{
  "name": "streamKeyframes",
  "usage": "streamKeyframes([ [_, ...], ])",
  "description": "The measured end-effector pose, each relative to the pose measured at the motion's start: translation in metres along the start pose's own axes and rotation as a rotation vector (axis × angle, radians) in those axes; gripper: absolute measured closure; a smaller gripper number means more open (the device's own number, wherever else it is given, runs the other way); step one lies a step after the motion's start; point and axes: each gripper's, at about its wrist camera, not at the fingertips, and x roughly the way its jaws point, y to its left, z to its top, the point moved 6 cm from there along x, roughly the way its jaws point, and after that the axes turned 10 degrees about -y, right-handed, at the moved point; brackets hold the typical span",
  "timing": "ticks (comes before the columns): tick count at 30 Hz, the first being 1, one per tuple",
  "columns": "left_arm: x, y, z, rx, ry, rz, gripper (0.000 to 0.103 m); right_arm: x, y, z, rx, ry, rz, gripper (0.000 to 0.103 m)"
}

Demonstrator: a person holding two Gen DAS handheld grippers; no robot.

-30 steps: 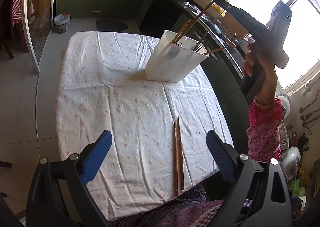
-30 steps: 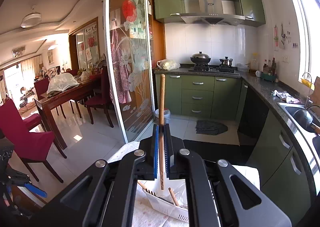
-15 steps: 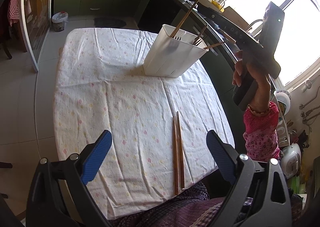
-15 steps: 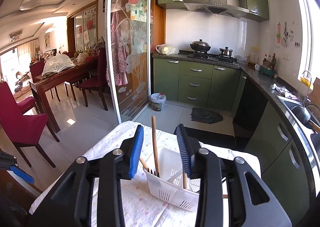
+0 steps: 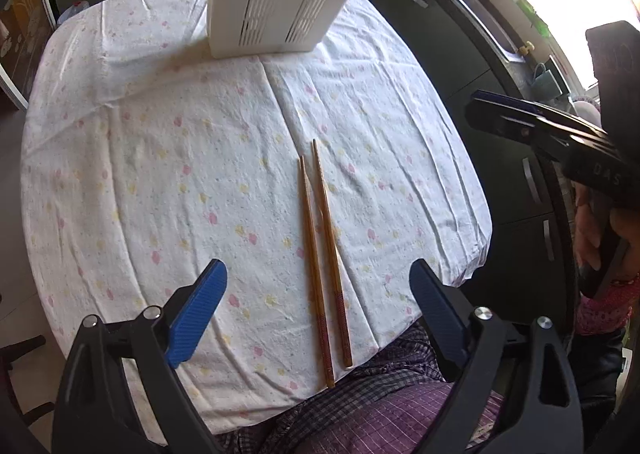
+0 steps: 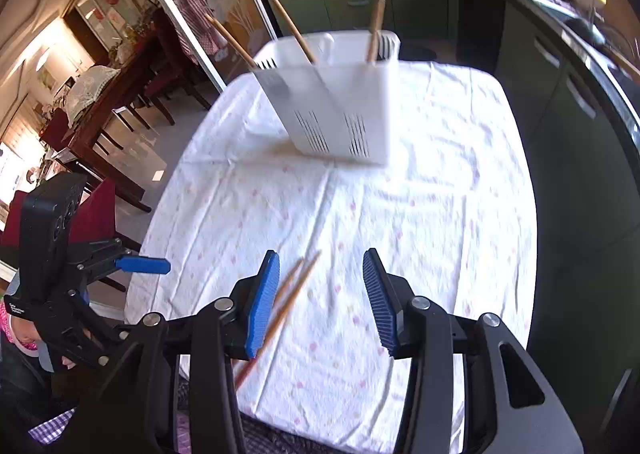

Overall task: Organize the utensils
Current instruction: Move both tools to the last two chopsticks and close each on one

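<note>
Two wooden chopsticks (image 5: 322, 250) lie side by side on the white flowered tablecloth (image 5: 160, 157) near the front edge; they also show in the right wrist view (image 6: 288, 302). A white slotted utensil holder (image 5: 280, 1) stands at the far side with several wooden utensils (image 6: 294, 29) sticking out of it. My left gripper (image 5: 318, 296) is open and empty, low over the chopsticks' near ends. My right gripper (image 6: 320, 294) is open and empty, just right of the chopsticks; it shows at the right in the left wrist view (image 5: 552, 133).
Dark green kitchen cabinets (image 6: 568, 101) and a counter run along the table's right side. A glass sliding door (image 6: 208, 5) and a dining table with red chairs (image 6: 104, 101) are to the left. A person's checked clothing (image 5: 380, 410) is at the table's front edge.
My right gripper let a wooden utensil go into the holder, opened, and came back down toward the chopsticks. My left gripper moved lower and closer to the chopsticks.
</note>
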Motion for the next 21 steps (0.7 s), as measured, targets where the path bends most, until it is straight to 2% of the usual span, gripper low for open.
streamKeyframes([
  [2,0.026,-0.003,-0.003,-0.018,0.094,0.009,0.031,-0.003,-0.015,-0.015,0.018,0.006,-0.010,0.059],
  [4,0.046,0.001,-0.007,-0.064,0.165,0.041,0.049,-0.007,-0.025,-0.025,0.042,0.008,0.008,0.059],
  [5,0.055,0.004,-0.007,-0.073,0.188,0.058,0.050,-0.008,-0.031,-0.029,0.051,0.006,0.016,0.059],
  [8,0.069,0.013,-0.007,-0.086,0.209,0.132,0.057,-0.011,-0.040,-0.039,0.067,0.010,0.042,0.059],
  [11,0.077,0.016,-0.004,-0.085,0.216,0.172,0.069,-0.013,-0.043,-0.027,0.073,0.017,0.058,0.058],
  [12,0.080,0.015,-0.003,-0.071,0.220,0.185,0.076,-0.012,-0.044,-0.028,0.078,0.020,0.064,0.058],
  [15,0.083,0.013,0.000,-0.064,0.221,0.208,0.079,-0.012,-0.047,-0.031,0.089,0.028,0.080,0.057],
  [21,0.088,0.004,0.004,-0.044,0.235,0.232,0.080,-0.010,-0.054,-0.035,0.102,0.032,0.080,0.055],
])
